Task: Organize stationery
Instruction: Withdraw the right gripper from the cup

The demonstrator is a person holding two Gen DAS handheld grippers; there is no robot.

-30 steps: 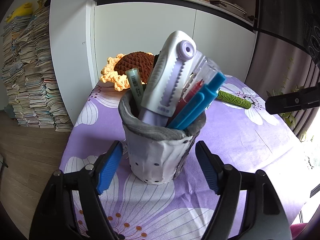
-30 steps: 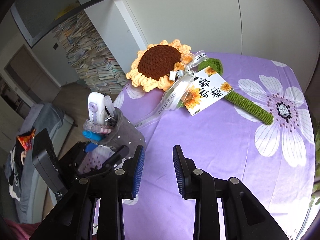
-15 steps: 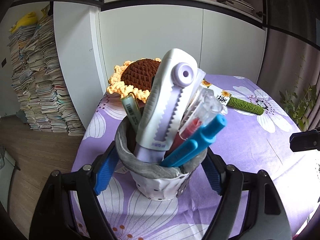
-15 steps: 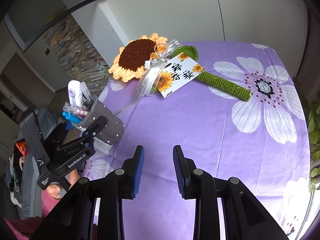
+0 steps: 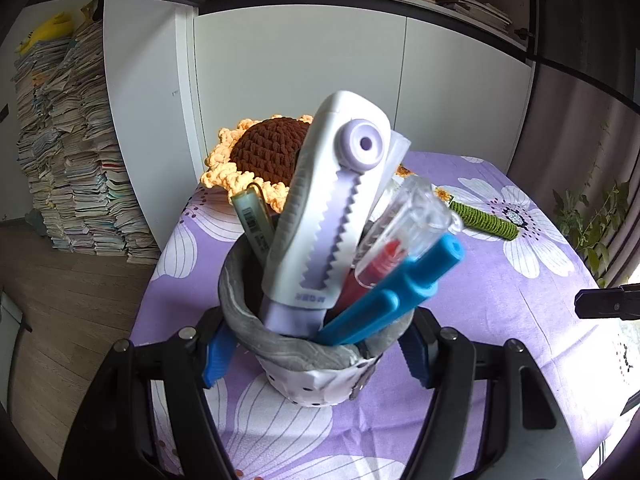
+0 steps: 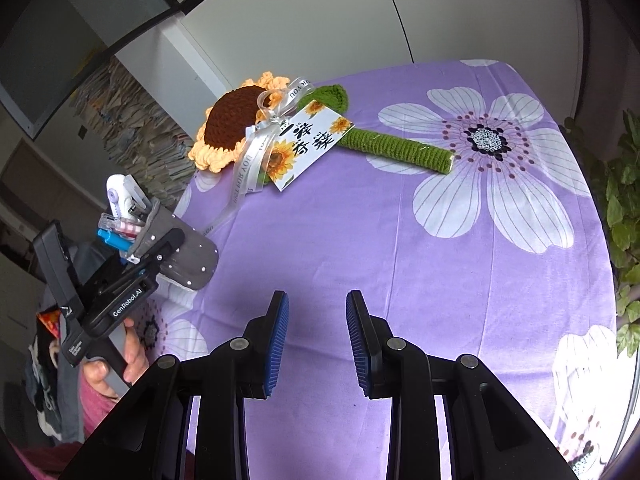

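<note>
Purple tablecloth (image 6: 360,240) below; left gripper (image 5: 316,354) jaws closing around pen holder (image 5: 312,376), right gripper (image 6: 316,330) jaws part-open, empty

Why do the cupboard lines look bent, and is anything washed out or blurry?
Left wrist view: fisheye curves the cabinet edges; window glare whitens the tablecloth at right; pen holder sharp. Right wrist view: same bending, dark corners; even daylight, sunflower crisp.

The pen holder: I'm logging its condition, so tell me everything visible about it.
The pen holder is a soft grey fabric cup with white dots and a rolled rim, leaning tilted at the edge of the purple floral cloth. It is packed with a white-lilac correction tape, blue pens and a clear tube. The left claw is closing on its sides.
</note>
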